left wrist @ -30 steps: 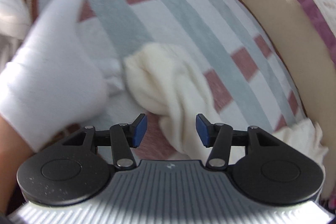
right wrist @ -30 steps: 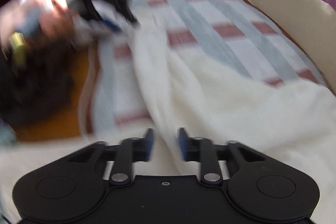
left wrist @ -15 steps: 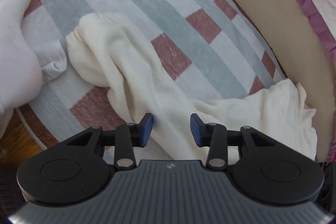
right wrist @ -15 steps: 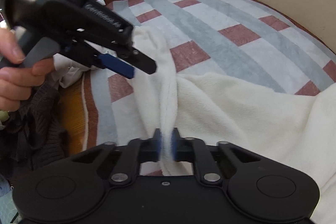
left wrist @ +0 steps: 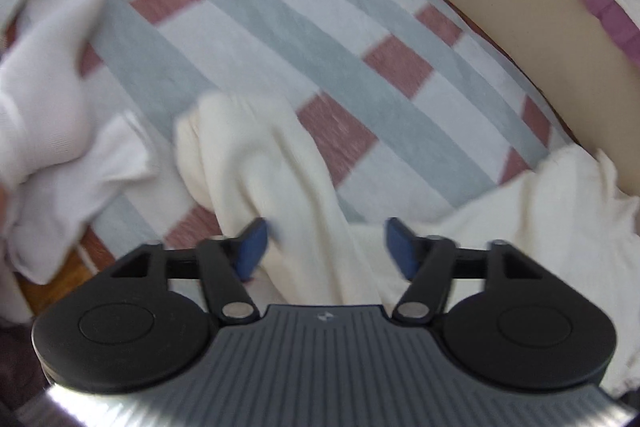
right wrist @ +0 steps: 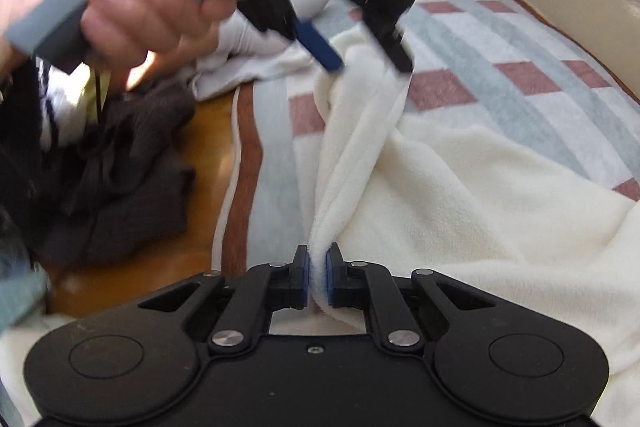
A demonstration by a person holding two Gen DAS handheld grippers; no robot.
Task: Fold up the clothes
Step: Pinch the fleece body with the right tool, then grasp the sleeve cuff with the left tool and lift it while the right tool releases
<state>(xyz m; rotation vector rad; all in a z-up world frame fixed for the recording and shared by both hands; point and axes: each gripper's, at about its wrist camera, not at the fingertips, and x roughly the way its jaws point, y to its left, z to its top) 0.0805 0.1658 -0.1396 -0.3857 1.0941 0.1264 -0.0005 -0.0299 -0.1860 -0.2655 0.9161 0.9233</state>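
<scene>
Two hand-held grippers: my right hand-held gripper [right wrist: 318, 277] pinches the cream fleece garment [right wrist: 460, 195]; my left hand-held gripper [left wrist: 324, 241] has just spread wide around its sleeve, gripping nothing.
Progress: I judge no fold made yet.

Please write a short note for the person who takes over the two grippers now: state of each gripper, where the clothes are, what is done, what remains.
Right gripper: shut on a fold of the cream fleece garment.
Left gripper: jaws just opened wide, astride the garment's bunched sleeve, not gripping it.
Garment lies crumpled on the striped blanket; white clothes beside it, a dark garment off the blanket.
Done: no fold visible yet.
Left: grip the sleeve, spread, fold.
</scene>
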